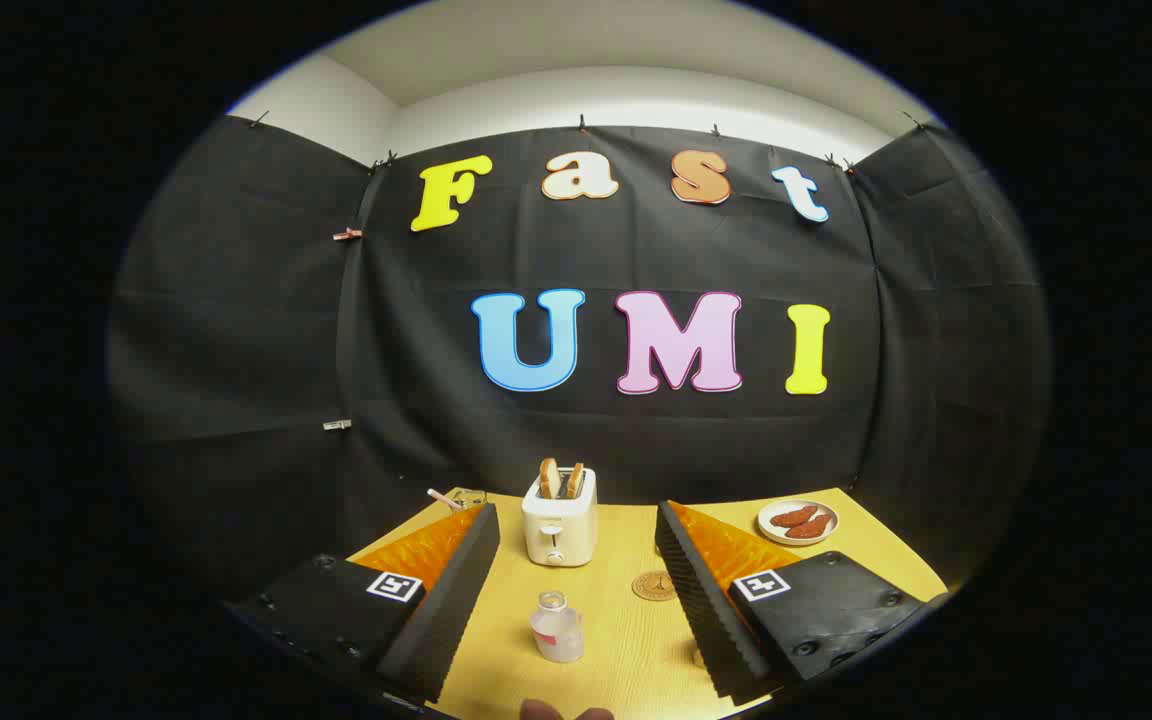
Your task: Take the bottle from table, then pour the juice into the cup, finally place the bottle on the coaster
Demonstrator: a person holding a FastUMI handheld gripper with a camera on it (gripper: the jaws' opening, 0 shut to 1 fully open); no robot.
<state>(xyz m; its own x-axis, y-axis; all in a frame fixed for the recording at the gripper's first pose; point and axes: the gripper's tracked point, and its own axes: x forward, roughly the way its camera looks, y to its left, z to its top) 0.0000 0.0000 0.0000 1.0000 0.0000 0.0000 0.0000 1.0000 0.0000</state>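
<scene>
The gripper point(576, 575) is hovering with fingers spread wide, gripping nothing. The small clear plastic bottle point(556, 627) is standing upright between them on the yellow wooden table point(626, 650). Its label is unreadable. The round brown coaster point(653, 585) is lying just beside the right finger, the white two-slot toaster point(559, 522) standing beyond.

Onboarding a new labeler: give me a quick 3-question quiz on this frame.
1. True or false: the tool is shut on the bottle.
2. What sits in the toaster slots? A) bread slices B) a spoon C) nothing
3. Fill in: the coaster lies beside the right ___ of the tool.

Key: 1. False, the fingers stand open with the bottle between them, untouched. 2. A. 3. finger.
</scene>
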